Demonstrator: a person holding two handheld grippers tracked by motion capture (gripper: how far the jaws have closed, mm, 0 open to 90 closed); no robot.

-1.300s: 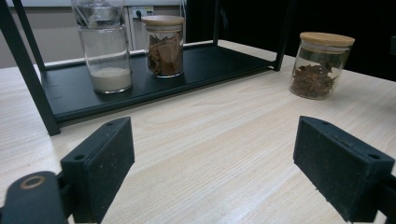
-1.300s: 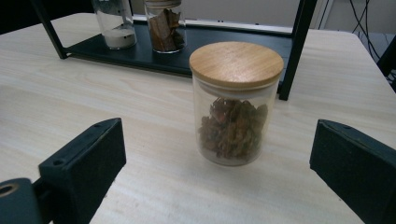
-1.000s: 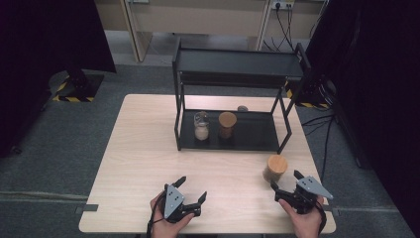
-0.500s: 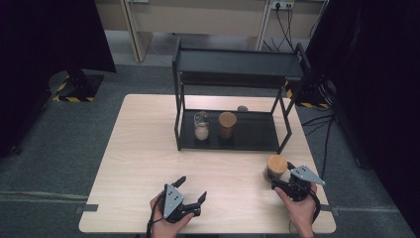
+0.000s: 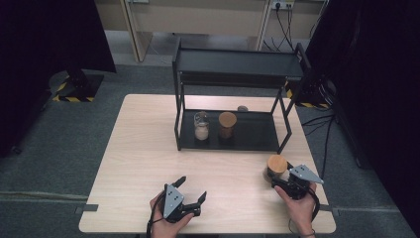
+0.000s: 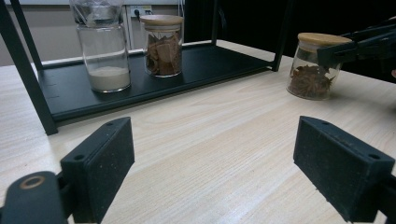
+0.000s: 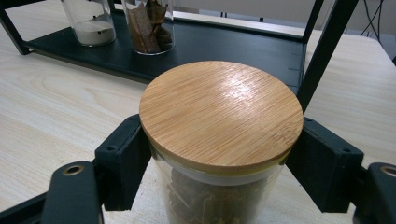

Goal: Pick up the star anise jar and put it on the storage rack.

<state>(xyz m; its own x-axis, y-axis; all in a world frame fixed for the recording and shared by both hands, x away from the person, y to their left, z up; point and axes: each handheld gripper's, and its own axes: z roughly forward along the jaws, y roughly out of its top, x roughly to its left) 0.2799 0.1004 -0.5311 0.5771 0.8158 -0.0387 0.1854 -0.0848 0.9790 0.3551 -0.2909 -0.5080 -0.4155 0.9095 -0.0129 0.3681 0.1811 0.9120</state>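
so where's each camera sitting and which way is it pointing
High view: above the person's edge of the table, looking forward and down at the shelf rack; both hands and claws show, left claw, right claw.
Left gripper view: rides the left claw, low over the table, facing the rack; its open jaws show.
Right gripper view: rides the right claw, jaws either side of the star anise jar.
All three share that jar.

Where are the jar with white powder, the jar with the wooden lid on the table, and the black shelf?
white-powder jar [image 5: 201, 126], high view, glass body.
wooden-lid jar [image 7: 221, 111], right gripper view, lid top.
black shelf [image 5: 237, 64], high view, upper deck.
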